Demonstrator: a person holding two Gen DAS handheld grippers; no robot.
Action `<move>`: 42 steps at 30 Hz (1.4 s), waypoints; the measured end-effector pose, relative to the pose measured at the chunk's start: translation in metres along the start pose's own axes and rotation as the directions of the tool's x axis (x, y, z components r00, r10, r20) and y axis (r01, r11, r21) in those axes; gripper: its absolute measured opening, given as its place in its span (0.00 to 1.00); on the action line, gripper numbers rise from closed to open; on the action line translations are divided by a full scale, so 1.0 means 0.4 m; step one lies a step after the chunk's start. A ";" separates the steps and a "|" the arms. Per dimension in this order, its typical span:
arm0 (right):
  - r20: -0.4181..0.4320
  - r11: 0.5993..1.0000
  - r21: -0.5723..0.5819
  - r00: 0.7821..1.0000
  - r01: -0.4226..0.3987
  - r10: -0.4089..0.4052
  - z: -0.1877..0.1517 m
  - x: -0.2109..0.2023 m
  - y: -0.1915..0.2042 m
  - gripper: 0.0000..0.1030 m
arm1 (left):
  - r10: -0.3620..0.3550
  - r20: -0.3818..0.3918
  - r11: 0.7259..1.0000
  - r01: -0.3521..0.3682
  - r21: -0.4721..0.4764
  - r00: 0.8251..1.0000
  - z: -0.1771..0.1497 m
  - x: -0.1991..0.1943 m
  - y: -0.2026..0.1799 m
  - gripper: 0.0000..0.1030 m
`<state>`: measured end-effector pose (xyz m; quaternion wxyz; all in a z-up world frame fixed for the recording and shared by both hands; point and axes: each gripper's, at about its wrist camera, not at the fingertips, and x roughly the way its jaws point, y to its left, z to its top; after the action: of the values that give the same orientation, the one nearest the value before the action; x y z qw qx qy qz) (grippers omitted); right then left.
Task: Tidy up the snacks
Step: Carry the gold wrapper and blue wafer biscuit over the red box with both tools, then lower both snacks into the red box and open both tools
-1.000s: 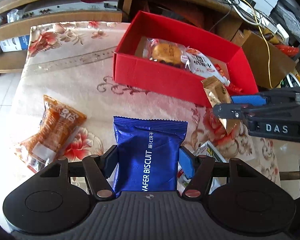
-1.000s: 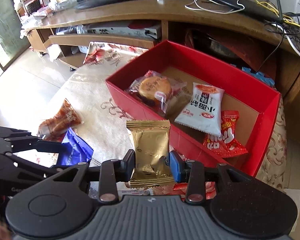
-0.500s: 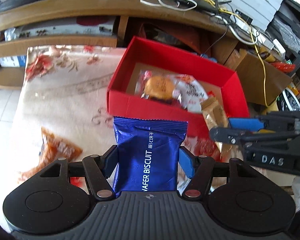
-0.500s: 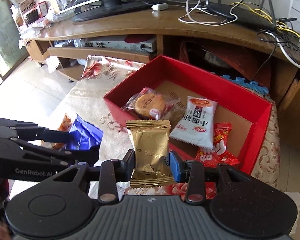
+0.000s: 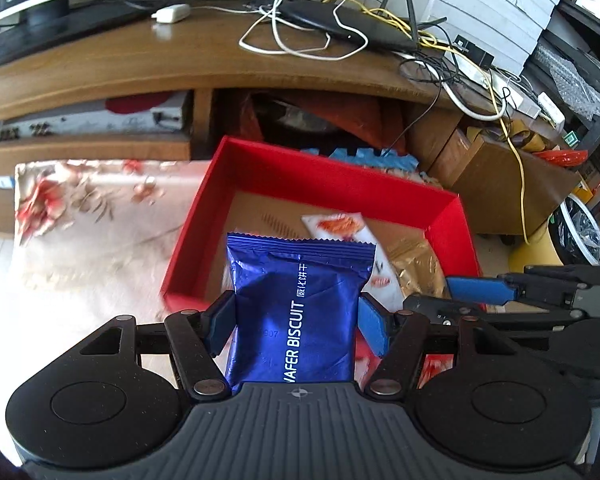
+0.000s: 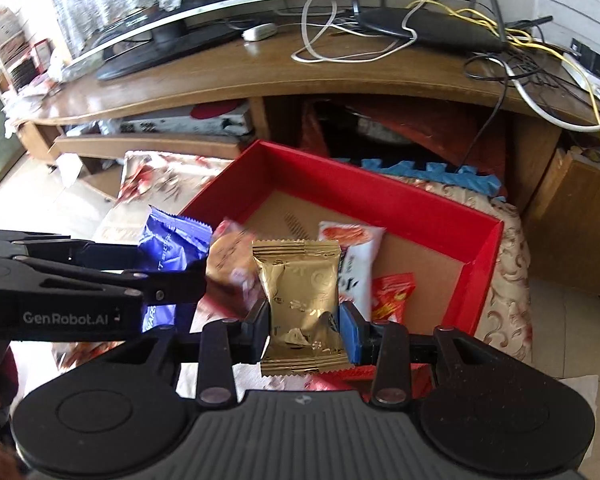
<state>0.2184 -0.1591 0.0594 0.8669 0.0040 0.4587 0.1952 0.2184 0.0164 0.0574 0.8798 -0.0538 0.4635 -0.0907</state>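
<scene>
Left gripper (image 5: 296,320) is clamped on a blue wafer biscuit pack (image 5: 298,308), both blue pads pressed against its sides. The pack stands upright between the fingers, crimped top edge up, white "WAFER BISCUIT" lettering running up its face. From the left wrist view it sits in front of the near wall of the red box (image 5: 380,184), overlapping the box opening.

Right gripper (image 6: 304,326) is clamped on a gold packet (image 6: 300,300), also upright, pads tight on both sides, lower crimp hanging below the pads. From the right wrist view the gold packet hangs over the near part of the box.

Box is open-topped with a brown cardboard floor and sits on a flowered tablecloth (image 5: 80,216). Inside it: a white packet with red print (image 6: 356,256), a red packet (image 6: 392,292) to its right, and a clear-wrapped round pastry (image 6: 228,264) at the left, blurred. In the left wrist view only the white packet and the gold one are visible past the blue pack.

The two grippers are side by side, close together: the left one enters the right wrist view from the left edge with the blue pack in it, and the right one enters the left wrist view from the right edge.

Behind the box: a wooden TV stand (image 6: 260,80) with a monitor (image 6: 172,12), a router (image 5: 352,28) and loose cables.
</scene>
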 end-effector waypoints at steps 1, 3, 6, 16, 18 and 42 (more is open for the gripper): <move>0.000 1.000 0.008 1.000 0.003 -0.003 0.006 0.005 -0.008 0.36 | -0.001 0.004 1.000 0.001 0.003 1.000 0.012 0.007 -0.005 0.68; -0.002 1.000 0.020 1.000 0.013 -0.013 0.018 0.017 -0.022 0.36 | -0.001 0.013 1.000 0.001 0.007 1.000 0.035 0.021 -0.013 0.68; -0.007 0.999 0.038 0.999 0.035 -0.035 0.035 0.039 -0.046 0.36 | 0.007 0.021 1.000 -0.007 0.020 1.000 0.063 0.047 -0.025 0.68; -0.041 0.995 0.056 0.996 0.080 -0.078 0.067 0.131 -0.083 0.36 | 0.010 -0.007 1.000 -0.010 0.017 1.000 0.112 0.153 -0.032 0.68; -0.049 0.995 0.056 0.995 0.088 -0.085 0.069 0.149 -0.086 0.36 | 0.011 -0.015 1.000 -0.011 0.012 1.000 0.113 0.167 -0.027 0.68; -0.035 0.992 0.065 0.994 0.107 -0.105 0.069 0.154 -0.082 0.41 | 0.011 -0.012 1.000 -0.011 -0.017 1.000 0.113 0.165 -0.013 0.76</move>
<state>0.2825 -0.1638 0.0204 0.8679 0.0056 0.4783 0.1337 0.2917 -0.0021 0.0309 0.8770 -0.0581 0.4698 -0.0824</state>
